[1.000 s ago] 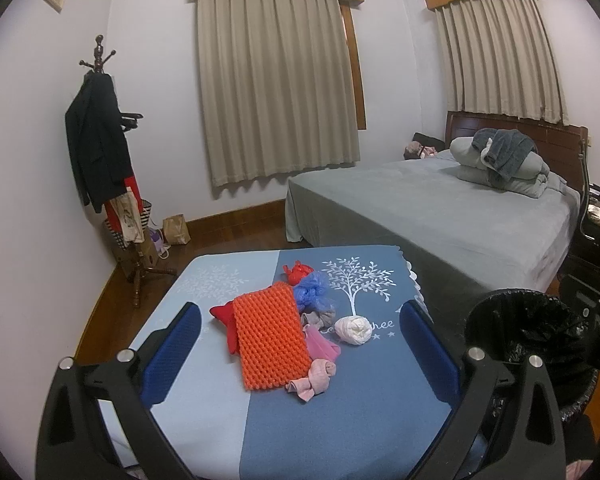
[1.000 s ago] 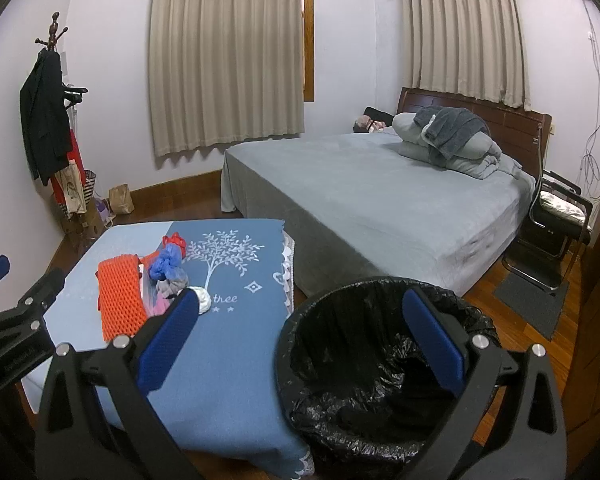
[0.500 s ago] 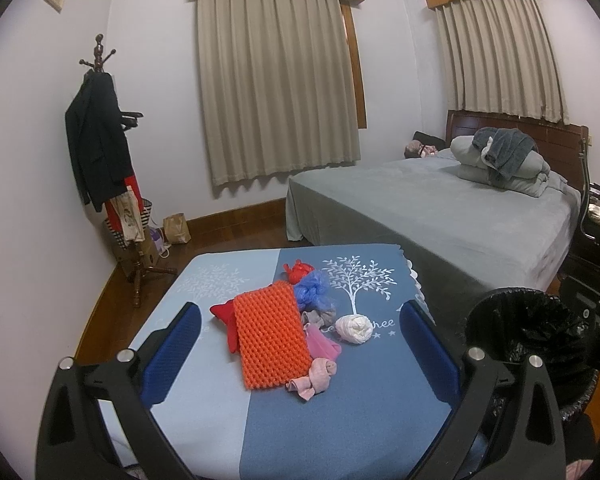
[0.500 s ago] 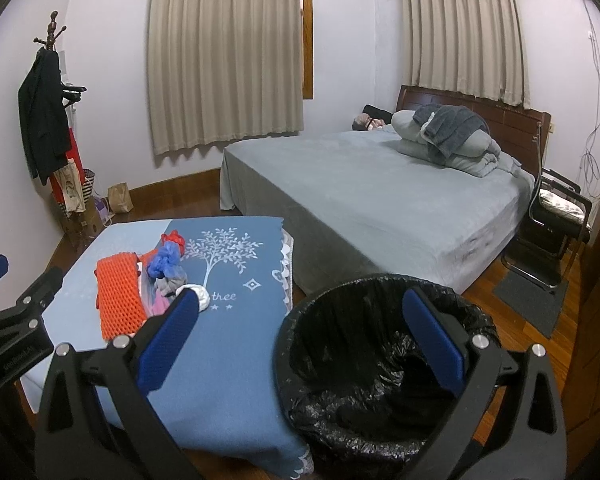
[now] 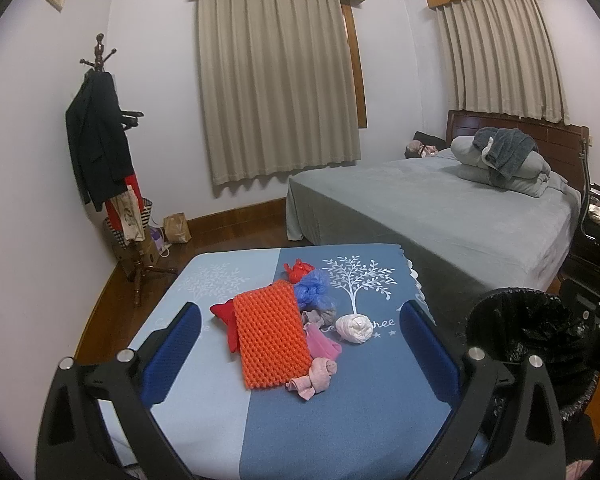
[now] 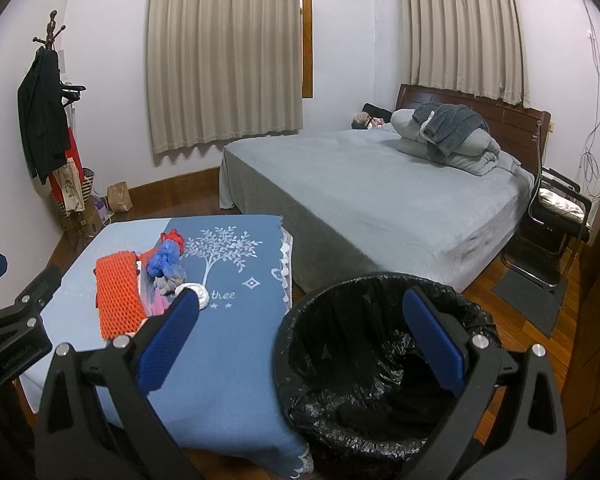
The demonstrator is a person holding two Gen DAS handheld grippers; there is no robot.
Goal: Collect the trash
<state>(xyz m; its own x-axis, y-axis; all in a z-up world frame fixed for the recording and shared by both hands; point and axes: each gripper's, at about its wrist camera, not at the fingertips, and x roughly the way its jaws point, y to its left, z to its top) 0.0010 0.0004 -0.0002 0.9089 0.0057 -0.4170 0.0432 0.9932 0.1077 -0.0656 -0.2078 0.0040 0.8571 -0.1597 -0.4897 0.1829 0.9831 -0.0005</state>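
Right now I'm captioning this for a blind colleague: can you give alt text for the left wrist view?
The open left gripper hovers over a blue tree-print tablecloth holding a trash pile: an orange foam mesh sleeve, a white crumpled wad, and blue, red and pink scraps. A black-lined trash bin stands right, before a grey bed.

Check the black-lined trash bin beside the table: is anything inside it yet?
The trash bin shows only crumpled black liner; no coloured trash is visible inside. Its very bottom is dark, and the right gripper covers part of it, so a small item could be hidden.
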